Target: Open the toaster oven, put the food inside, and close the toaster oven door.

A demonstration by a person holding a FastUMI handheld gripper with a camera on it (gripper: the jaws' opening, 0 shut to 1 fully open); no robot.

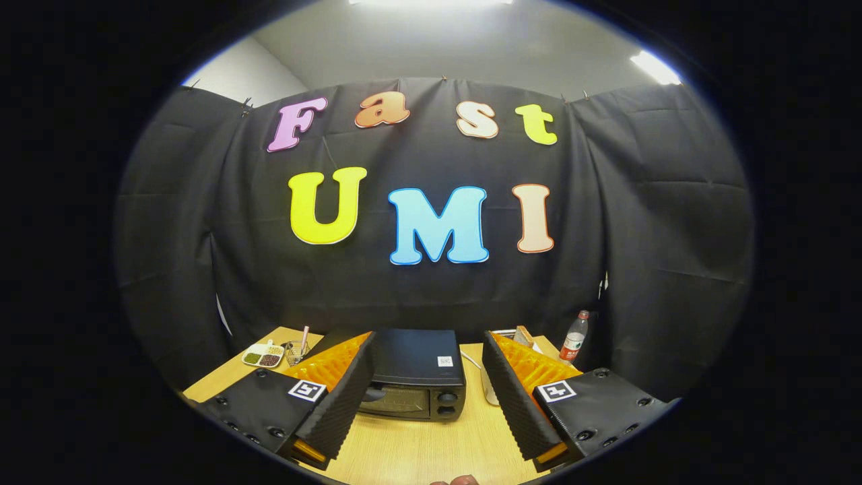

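Observation:
A black toaster oven (416,374) stands on the wooden table (417,448), beyond my fingers and framed between them. Its glass door (396,401) is closed, with the handle along its top and two knobs (446,403) at its right side. My gripper (425,394) is held high above the table with the fingers spread wide apart and nothing between them. The left finger covers the oven's left edge. No food item is clear to me near the oven.
A divided dish of small foods (263,356) and a wire holder with utensils (296,350) sit at the table's back left. A plastic water bottle (574,338) stands at the back right, near a small box (524,335). A white cable (473,364) runs right of the oven.

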